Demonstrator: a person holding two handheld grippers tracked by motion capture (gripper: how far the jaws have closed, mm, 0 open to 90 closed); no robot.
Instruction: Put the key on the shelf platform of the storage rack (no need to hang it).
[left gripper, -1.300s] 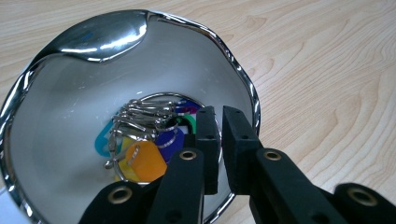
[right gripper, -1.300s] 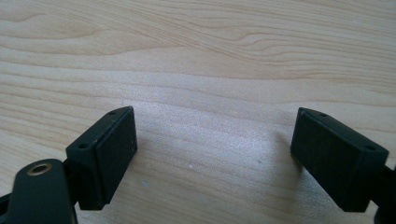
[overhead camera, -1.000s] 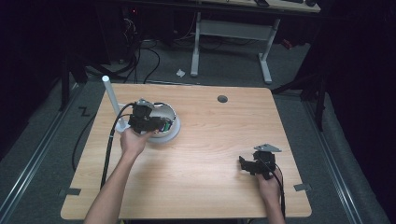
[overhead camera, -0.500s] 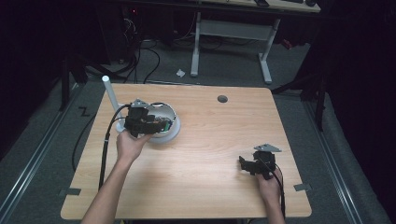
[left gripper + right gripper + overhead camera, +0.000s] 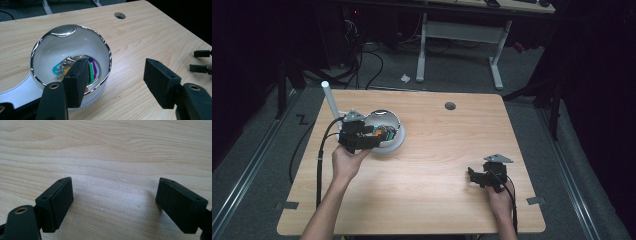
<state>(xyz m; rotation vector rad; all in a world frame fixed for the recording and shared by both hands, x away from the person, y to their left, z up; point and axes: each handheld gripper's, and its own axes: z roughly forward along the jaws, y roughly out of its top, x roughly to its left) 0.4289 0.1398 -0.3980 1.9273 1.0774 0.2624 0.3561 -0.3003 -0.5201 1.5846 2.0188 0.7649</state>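
Since the work in hand seems to be putting small clips into a bowl, the lines below look at how the bowl lies from each gripper.

Bowl: a shiny round bowl on a white base stands at the middle left of the high view, on the left half of the worktop; in the left gripper view its rim takes the left centre of the frame.

Contents: coloured paper clips, green, blue and purple with some plain metal ones, lie in a small heap on the bottom of the bowl.

Left gripper: the left gripper hangs at the near left edge of the bowl. Its jaws have just been opening and now stand wide apart, with nothing between the fingers. One finger is in front of the bowl's near rim; the other is over bare wood, to the right of the bowl.

Right gripper: the right gripper rests low at the lower right of the high view, well apart from the bowl. Its fingers are spread wide over bare wood and hold nothing.

Key relation: the clips lie ahead of and below the left fingers, slightly to the left in the left gripper view, so the left hand is much the nearer one.

Judgement: a clip seems to be just let go into the bowl; I cannot tell which one.

Risk: the near finger could knock the rim if it sinks.
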